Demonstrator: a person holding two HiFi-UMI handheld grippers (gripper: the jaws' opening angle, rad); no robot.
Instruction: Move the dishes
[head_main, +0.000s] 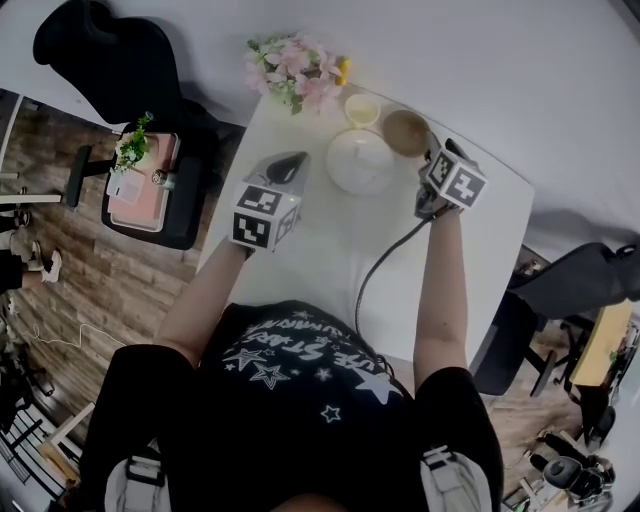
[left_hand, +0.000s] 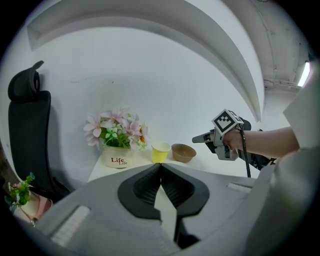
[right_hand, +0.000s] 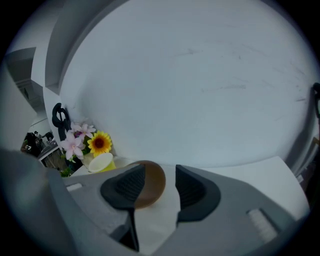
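Note:
A brown bowl (head_main: 405, 131) stands at the table's far side, next to a yellow cup (head_main: 362, 108). A white dish (head_main: 359, 162) sits just in front of them. My right gripper (head_main: 430, 160) is open right at the brown bowl (right_hand: 151, 183), which shows in the gap between its jaws and partly behind the left one. The yellow cup (right_hand: 101, 162) lies beyond to its left. My left gripper (head_main: 293, 162) hovers left of the white dish; in its own view the jaws (left_hand: 160, 166) are shut and hold nothing. Ahead of it are the cup (left_hand: 160, 151), the bowl (left_hand: 183, 152) and the right gripper (left_hand: 202, 137).
A pot of pink flowers (head_main: 297, 70) stands at the table's far left corner (left_hand: 118, 159). A black cable (head_main: 378, 265) trails over the white table (head_main: 330, 250) from the right gripper. Black chairs (head_main: 100, 50) and a side cart (head_main: 145, 185) stand to the left, another chair (head_main: 570, 290) to the right.

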